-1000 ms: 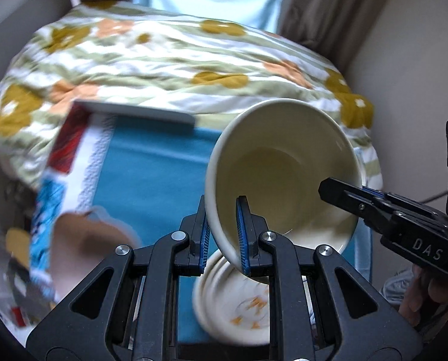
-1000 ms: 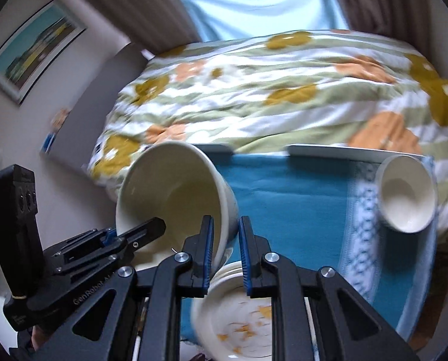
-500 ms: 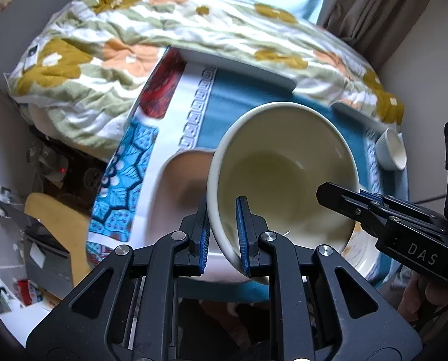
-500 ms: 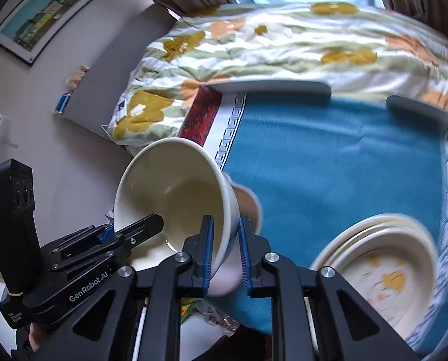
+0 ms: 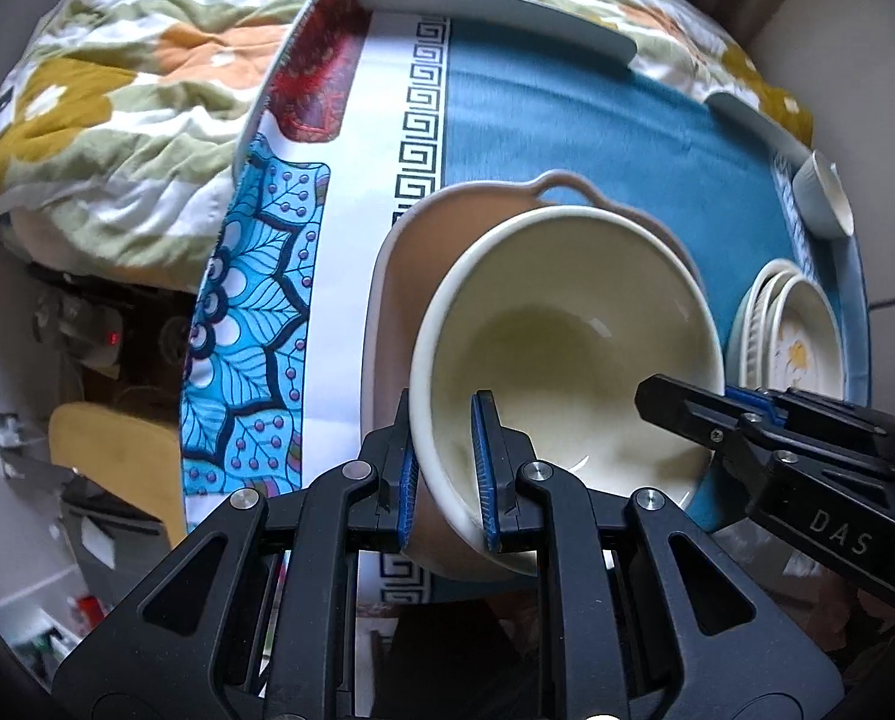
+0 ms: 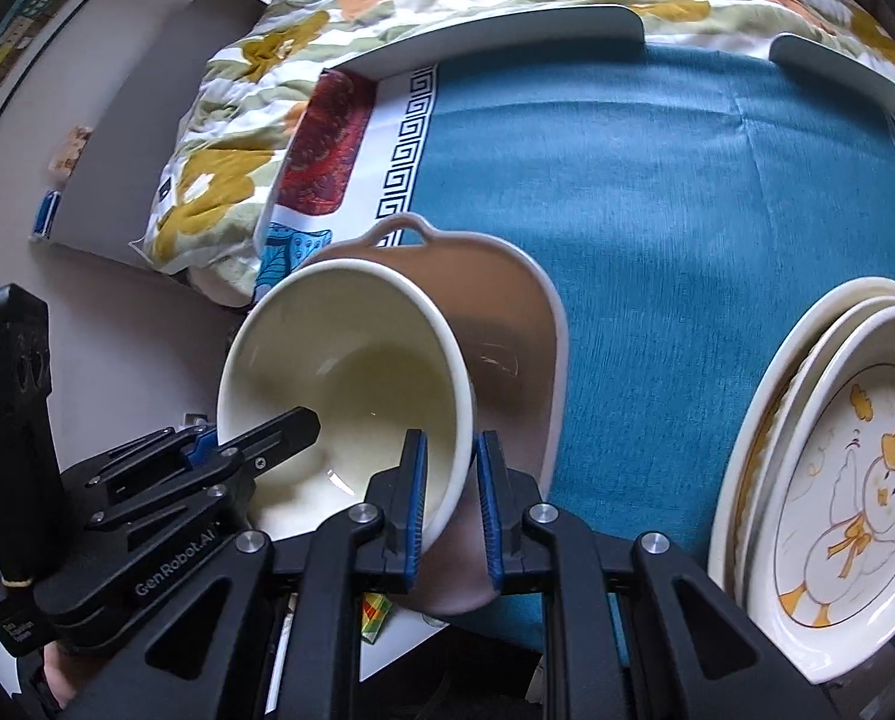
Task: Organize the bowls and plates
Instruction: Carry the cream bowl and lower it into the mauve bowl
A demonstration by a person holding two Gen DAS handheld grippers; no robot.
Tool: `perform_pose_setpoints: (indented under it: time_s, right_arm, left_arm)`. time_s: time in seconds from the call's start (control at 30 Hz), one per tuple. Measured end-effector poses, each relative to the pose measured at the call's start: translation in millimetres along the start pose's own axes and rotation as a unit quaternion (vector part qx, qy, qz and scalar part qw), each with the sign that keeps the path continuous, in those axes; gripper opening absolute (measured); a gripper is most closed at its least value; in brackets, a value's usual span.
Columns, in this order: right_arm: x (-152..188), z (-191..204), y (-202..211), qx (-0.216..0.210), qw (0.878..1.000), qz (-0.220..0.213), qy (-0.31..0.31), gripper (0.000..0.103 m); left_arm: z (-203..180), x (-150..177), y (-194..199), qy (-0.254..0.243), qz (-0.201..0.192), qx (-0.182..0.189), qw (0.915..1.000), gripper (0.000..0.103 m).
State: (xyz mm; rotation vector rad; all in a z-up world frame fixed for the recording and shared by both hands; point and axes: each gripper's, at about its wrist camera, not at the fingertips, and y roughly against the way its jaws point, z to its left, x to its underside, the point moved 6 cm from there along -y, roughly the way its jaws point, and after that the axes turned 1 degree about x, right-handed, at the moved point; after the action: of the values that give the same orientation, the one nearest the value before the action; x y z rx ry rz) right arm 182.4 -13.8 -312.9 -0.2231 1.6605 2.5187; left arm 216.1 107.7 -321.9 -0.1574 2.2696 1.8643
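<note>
A large cream bowl (image 5: 567,336) is held by both grippers just above a pink handled dish (image 5: 411,252) at the table's left. My left gripper (image 5: 444,468) is shut on the bowl's near-left rim. My right gripper (image 6: 450,480) is shut on its opposite rim, the bowl (image 6: 351,372) tilted toward the cameras over the pink dish (image 6: 507,324). A stack of cream plates (image 6: 837,468) with a duck drawing sits to the right, also in the left wrist view (image 5: 789,330). A small cream bowl (image 5: 825,192) lies at the far right edge.
The table carries a teal cloth (image 6: 657,192) with a patterned white and blue border (image 5: 255,312). A bed with a floral quilt (image 5: 117,72) lies behind. Grey raised table edges (image 6: 507,30) run along the far side.
Both grippers carried the cream bowl left from above the plate stack to over the pink dish. The plate stack now lies to the right.
</note>
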Motion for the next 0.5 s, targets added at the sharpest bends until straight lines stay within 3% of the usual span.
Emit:
perform_pose_setpoints:
  time_s: [0.5]
  right_arm:
    - [-1.7, -3.1, -2.3, 0.034, 0.999, -0.01, -0.009, 0.016]
  left_arm:
    - [-8.2, -4.3, -11.2, -0.049, 0.008, -0.011, 0.9987, 0.014]
